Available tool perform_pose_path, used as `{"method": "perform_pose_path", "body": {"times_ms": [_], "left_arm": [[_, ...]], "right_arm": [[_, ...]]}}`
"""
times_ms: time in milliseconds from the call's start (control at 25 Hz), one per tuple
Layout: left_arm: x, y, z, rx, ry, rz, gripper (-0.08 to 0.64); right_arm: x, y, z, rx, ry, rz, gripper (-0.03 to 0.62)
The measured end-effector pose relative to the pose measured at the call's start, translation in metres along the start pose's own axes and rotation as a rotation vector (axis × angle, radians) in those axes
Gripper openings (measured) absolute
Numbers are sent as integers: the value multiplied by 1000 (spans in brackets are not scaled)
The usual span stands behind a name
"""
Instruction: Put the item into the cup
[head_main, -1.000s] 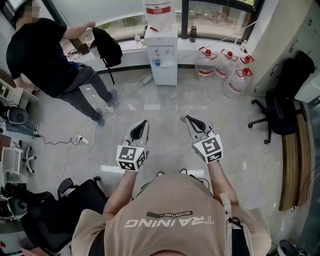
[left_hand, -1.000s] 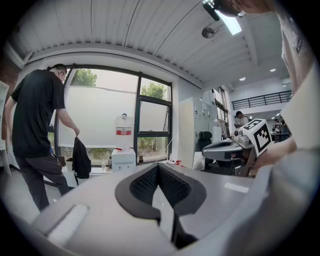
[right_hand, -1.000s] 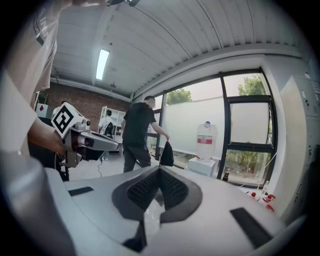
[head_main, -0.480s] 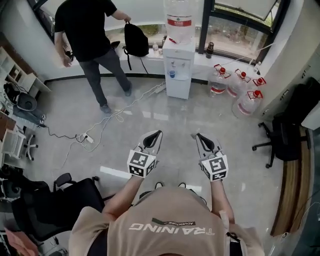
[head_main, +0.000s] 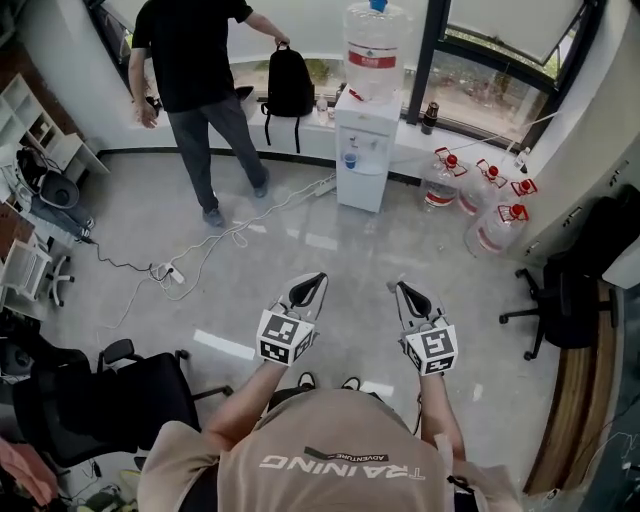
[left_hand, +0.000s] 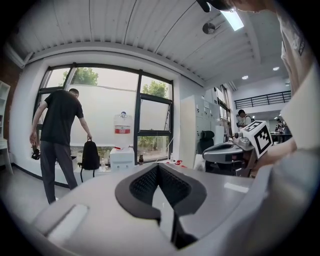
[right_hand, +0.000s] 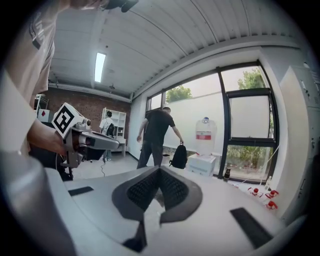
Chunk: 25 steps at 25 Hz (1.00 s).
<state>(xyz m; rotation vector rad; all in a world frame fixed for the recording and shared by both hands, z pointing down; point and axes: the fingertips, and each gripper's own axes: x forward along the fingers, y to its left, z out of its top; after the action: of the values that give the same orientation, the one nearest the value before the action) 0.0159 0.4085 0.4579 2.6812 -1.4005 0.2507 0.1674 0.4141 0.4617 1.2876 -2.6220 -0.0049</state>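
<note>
The person's beige shirt (head_main: 340, 425) reads "TRAINING" and "ADVENTURE", upside down; the water bottle's (head_main: 374, 45) label is unreadable.

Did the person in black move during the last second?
Yes: the person in black has stepped toward the water dispenser, bringing the backpack closer to it.

The left gripper (head_main: 309, 287) and right gripper (head_main: 409, 294) are grey, with black-and-white square markers. The floor (head_main: 330, 235) is pale grey, the backpack (head_main: 290, 85) black.

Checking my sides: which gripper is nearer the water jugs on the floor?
Right. The water jugs lie ahead and to the right of the right gripper; the left gripper is farther left, beyond it.
</note>
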Motion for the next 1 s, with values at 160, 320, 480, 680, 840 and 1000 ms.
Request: {"method": "perform_pose_path", "body": {"times_ms": [160, 320, 480, 680, 840, 1000], "left_arm": [[6, 6, 6, 2, -2, 31, 6], [9, 13, 3, -20, 5, 68, 8], [12, 20, -1, -32, 8, 83, 8], [22, 43, 0, -34, 6, 78, 8], [33, 74, 4, -17, -1, 57, 8], [45, 103, 8, -13, -4, 32, 8]], "right_arm": [[7, -11, 5, 4, -14, 5, 11], [14, -16, 6, 5, -17, 20, 11], [27, -17, 3, 3, -10, 40, 11], [50, -19, 6, 3, -4, 30, 11], [76, -24, 12, 9, -5, -6, 11], [101, -25, 21, 8, -4, -33, 11]]}}
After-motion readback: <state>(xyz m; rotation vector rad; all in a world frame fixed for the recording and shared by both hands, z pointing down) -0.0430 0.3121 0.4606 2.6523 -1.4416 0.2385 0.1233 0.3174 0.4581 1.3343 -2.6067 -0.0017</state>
